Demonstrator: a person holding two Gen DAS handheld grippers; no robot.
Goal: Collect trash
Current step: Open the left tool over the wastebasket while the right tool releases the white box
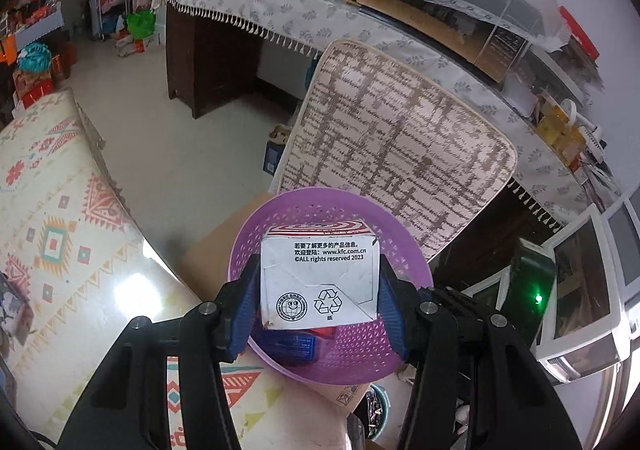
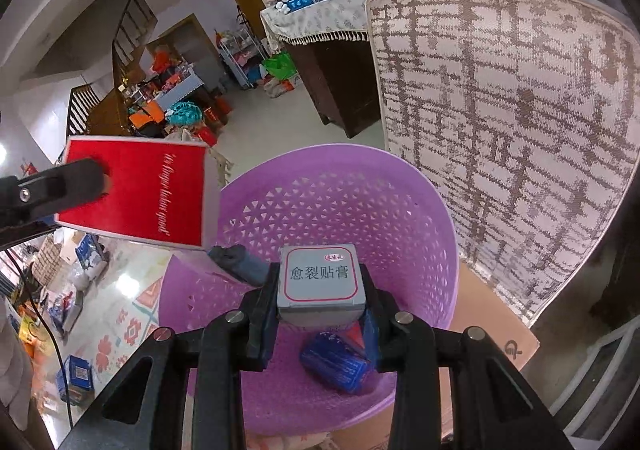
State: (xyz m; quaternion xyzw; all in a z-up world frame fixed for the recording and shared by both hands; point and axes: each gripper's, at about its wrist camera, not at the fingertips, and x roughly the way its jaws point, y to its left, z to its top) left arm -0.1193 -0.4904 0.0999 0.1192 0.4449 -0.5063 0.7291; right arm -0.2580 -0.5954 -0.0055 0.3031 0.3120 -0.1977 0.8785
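My left tongs (image 1: pixel 320 286) are clamped on the sides of a white KFC carton (image 1: pixel 320 274), its printed base facing me and its length running away from me, over the purple basket (image 1: pixel 280 217). My right tongs (image 2: pixel 320 300) grip a small grey box (image 2: pixel 320 282), label toward me, above the same basket, where a blue packet (image 2: pixel 336 366) lies. Both tongs tilt downward.

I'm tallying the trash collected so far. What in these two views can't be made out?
- Basket contents, left view: the carton in the left gripper covers most.
- Basket floor, right view: the grey box in the right gripper hides part.
- Blue wrapper: print blurred.
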